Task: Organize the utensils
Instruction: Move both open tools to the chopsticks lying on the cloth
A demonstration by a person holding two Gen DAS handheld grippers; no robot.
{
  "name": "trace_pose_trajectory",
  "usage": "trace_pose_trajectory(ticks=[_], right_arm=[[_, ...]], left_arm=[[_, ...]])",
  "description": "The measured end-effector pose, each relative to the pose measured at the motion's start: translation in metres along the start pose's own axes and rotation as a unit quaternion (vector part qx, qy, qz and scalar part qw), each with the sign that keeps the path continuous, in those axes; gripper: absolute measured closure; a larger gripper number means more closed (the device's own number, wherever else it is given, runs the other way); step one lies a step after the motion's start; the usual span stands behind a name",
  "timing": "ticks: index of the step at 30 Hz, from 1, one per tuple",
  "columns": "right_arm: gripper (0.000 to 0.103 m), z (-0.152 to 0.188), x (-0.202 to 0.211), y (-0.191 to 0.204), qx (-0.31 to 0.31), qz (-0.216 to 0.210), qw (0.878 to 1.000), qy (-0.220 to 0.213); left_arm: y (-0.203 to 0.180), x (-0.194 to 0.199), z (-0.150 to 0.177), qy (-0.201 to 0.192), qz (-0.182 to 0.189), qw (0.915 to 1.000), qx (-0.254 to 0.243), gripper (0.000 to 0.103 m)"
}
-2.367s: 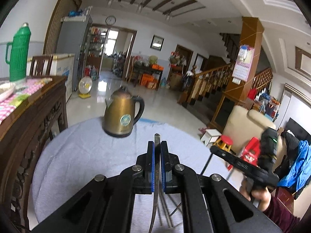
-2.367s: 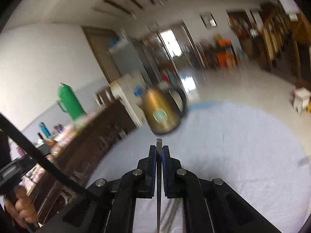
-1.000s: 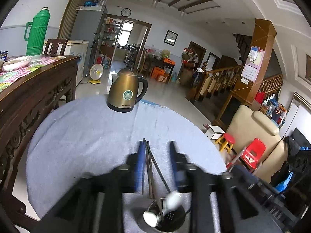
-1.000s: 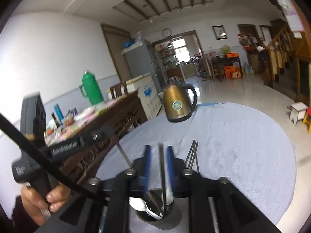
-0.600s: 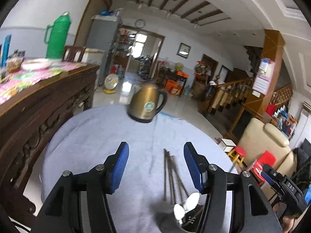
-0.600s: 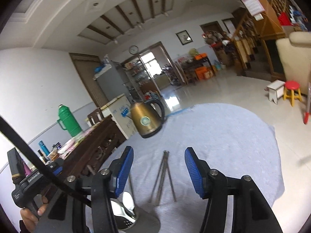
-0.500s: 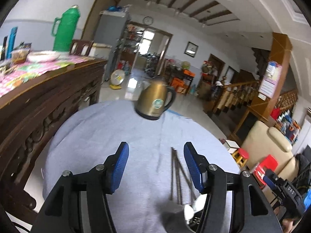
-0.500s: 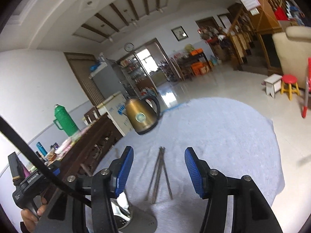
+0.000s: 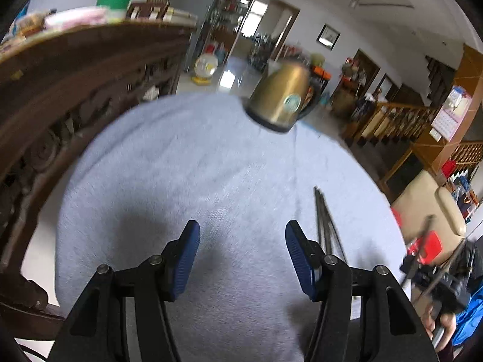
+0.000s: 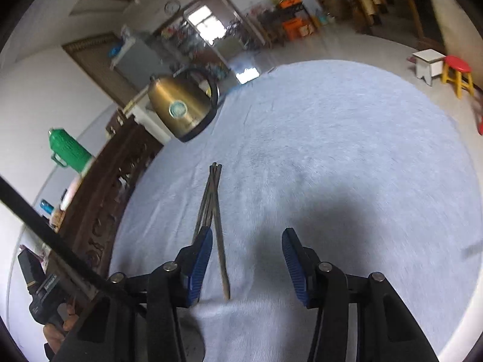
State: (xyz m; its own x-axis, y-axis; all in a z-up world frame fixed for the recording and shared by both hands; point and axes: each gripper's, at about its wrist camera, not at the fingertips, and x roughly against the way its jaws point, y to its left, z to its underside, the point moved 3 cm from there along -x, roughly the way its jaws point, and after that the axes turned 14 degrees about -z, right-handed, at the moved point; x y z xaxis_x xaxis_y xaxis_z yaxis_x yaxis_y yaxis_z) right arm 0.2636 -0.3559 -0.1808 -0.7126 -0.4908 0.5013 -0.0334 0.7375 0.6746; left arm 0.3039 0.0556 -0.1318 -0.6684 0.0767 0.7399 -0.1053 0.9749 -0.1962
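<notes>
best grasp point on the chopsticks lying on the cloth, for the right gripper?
Probably mid-shaft of the chopsticks, where the bundle is tight. They lie flat on the grey cloth, far ends together, near ends splayed. Bring the right gripper, open and empty, down from above, fingers across the shafts.

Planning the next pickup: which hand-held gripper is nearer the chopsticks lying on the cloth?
Right. The right hand-held gripper has the chopsticks running in beside its left finger; the left hand-held gripper sits with them outside its right finger.
</notes>
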Motion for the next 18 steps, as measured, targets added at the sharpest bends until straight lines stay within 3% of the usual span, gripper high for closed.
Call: trace_pose_trajectory(ticks=[8,16,17,18], right_arm=[[0.052,-0.041,-0.109,0.006,0.055,-0.011,0.994,0.095],[0.053,-0.062,-0.196,0.023,0.094,0.003,0.986,0.139],[0.058,-0.062,-0.204,0.024,0.099,0.012,0.984,0.145],[0.071,-0.060,-0.211,0.024,0.106,0.017,0.982,0.155]], left_arm=[[-0.006,-0.041,-0.009,0.037,-0.006,0.9989,-0.026,0.043],[-0.035,-0.069,-0.031,0.038,-0.008,0.9954,-0.088,0.043],[-0.038,-0.074,-0.034,0.038,-0.008,0.9947,-0.095,0.043],[-0.042,-0.079,-0.037,0.039,-0.007,0.9939,-0.103,0.043]])
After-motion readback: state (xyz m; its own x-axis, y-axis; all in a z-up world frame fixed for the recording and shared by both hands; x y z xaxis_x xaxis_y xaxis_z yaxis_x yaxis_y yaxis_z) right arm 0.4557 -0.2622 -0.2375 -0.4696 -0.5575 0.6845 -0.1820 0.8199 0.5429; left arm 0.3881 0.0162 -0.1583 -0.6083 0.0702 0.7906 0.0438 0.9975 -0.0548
